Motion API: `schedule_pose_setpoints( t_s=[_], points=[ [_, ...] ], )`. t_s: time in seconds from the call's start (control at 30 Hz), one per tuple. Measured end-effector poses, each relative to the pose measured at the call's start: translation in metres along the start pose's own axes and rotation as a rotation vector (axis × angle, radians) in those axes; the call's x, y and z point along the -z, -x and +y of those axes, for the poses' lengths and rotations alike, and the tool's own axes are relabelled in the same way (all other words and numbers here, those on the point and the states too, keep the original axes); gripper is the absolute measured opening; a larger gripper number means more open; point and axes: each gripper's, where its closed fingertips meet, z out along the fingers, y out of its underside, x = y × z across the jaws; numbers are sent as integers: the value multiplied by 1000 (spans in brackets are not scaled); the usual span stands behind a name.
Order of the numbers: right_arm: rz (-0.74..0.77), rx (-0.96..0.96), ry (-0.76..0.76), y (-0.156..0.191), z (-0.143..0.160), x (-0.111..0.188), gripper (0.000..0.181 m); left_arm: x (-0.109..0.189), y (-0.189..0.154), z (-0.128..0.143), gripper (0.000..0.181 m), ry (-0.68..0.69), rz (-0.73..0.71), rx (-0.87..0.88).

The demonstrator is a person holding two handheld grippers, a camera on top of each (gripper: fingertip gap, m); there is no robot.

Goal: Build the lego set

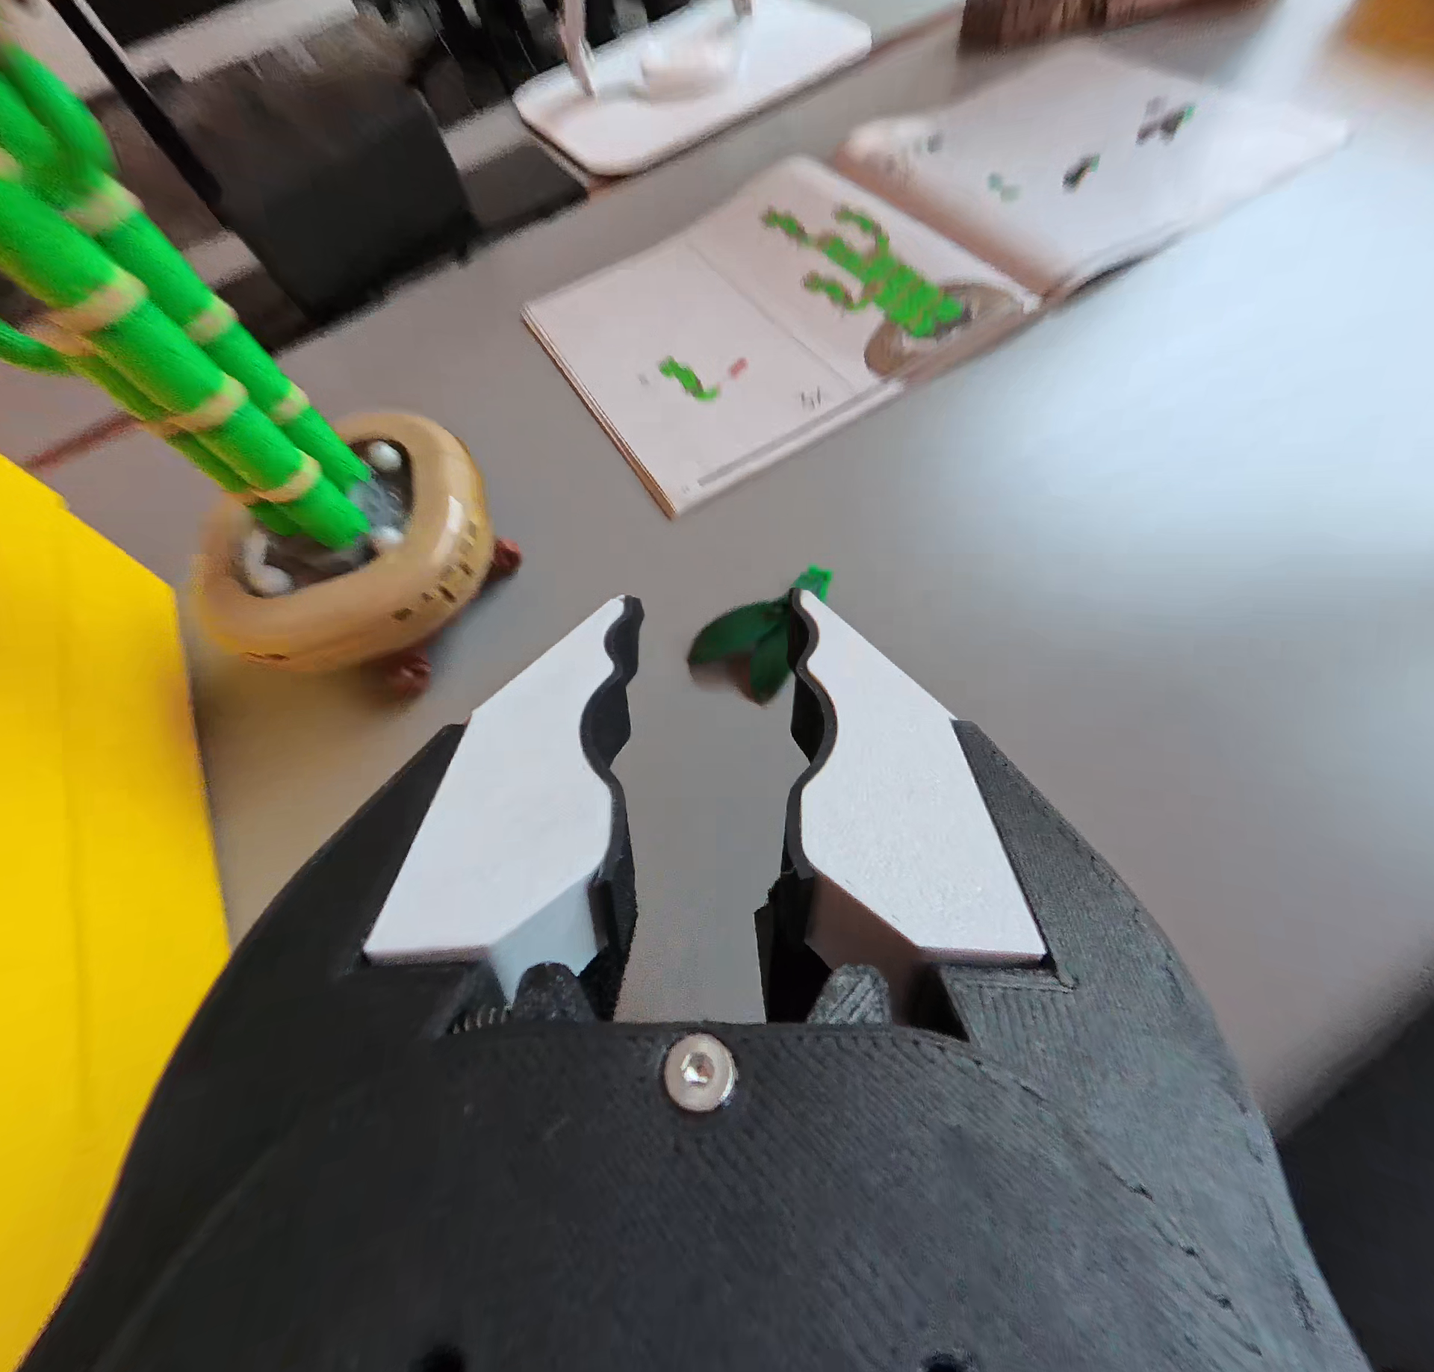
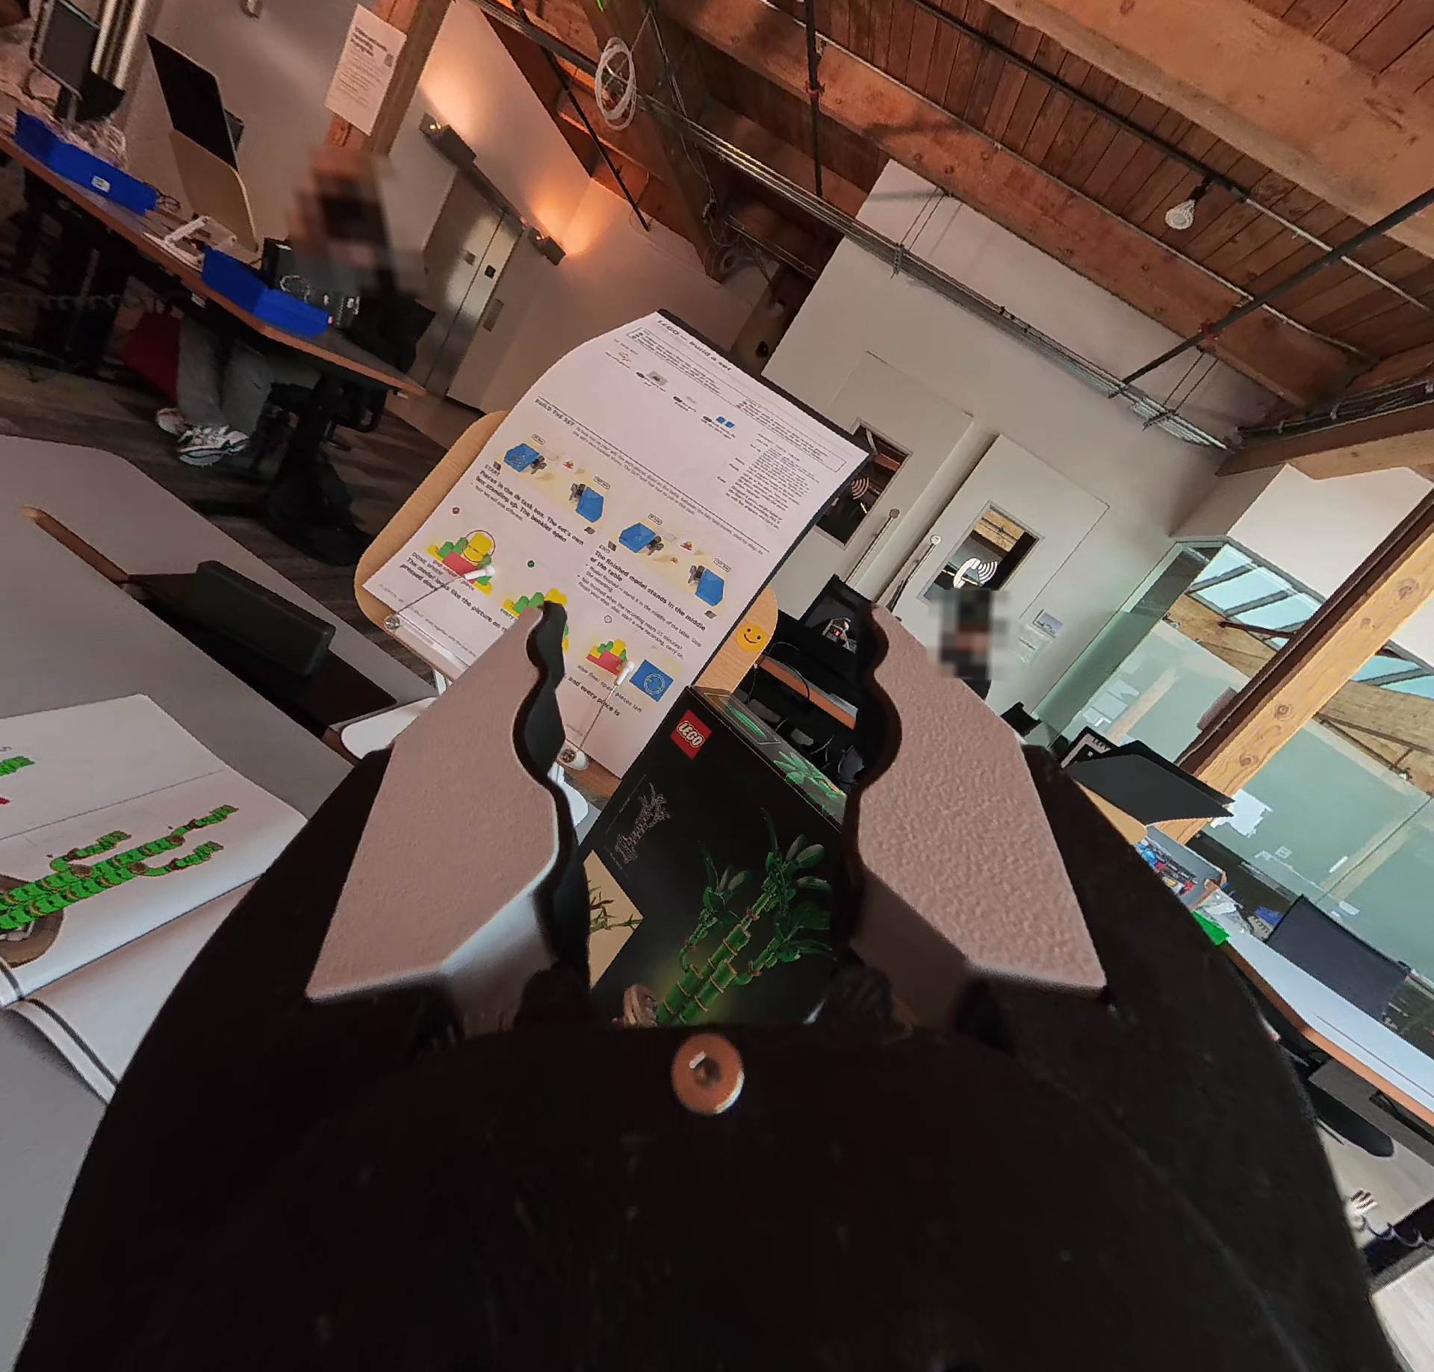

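Observation:
In the left wrist view, a Lego bamboo model with bright green stalks (image 1: 194, 372) stands in a tan round pot (image 1: 349, 551) on the grey table (image 1: 1086, 636). A small dark green leaf piece (image 1: 745, 640) lies on the table just beyond my left gripper (image 1: 718, 605), close to its right fingertip. The left gripper is open and empty. My right gripper (image 2: 710, 621) is open and empty, raised and pointing up toward the room. The open instruction booklet (image 1: 776, 341) lies behind the leaf piece; it also shows in the right wrist view (image 2: 116, 830).
A yellow box (image 1: 85, 830) stands at the left. A white stand base (image 1: 698, 85) and the dark set box (image 2: 722, 869) sit at the back of the table. A printed sheet (image 2: 636, 504) stands on a holder. Desks and seated people are farther off. There is about 50 cm between the tips of the two grippers. To reach the small dark green leaf piece (image 1: 745, 640) in a straight line is about 5 cm for my left fingers, about 50 cm for my right. The tan round pot (image 1: 349, 551) is closer to my left gripper, around 11 cm from its tips; the right tips are 55 cm off.

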Motion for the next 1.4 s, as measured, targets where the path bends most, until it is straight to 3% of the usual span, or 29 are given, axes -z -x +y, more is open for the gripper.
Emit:
schedule_pose_setpoints(
  t_s=[0.27, 0.4, 0.53, 0.8, 1.03, 1.13, 1.2, 1.4],
  points=[
    [-107, -34, -8, 18, -1, -2, 72, 99, 57, -75, 35, -281, -254, 19],
    [-154, 23, 109, 32, 26, -14, 59, 147, 76, -91, 37, -366, -343, 52],
    [-172, 84, 202, 40, 48, -22, 54, 170, 79, -94, 36, -392, -398, 17],
    [-225, 115, 218, 52, 51, -23, 42, 186, 110, -75, 36, -301, -526, 34],
    [-246, 114, 233, 59, 56, -26, 39, 190, 149, -23, 29, -69, -580, 160],
    [-254, 123, 246, 62, 58, -28, 38, 187, 163, -3, 22, 17, -570, 208],
    [-256, 127, 249, 64, 58, -28, 38, 182, 176, 12, 9, 61, -577, 279],
    [-262, 140, 258, 68, 58, -28, 38, 150, 214, 55, 4, 252, -590, 364]
  ],
)
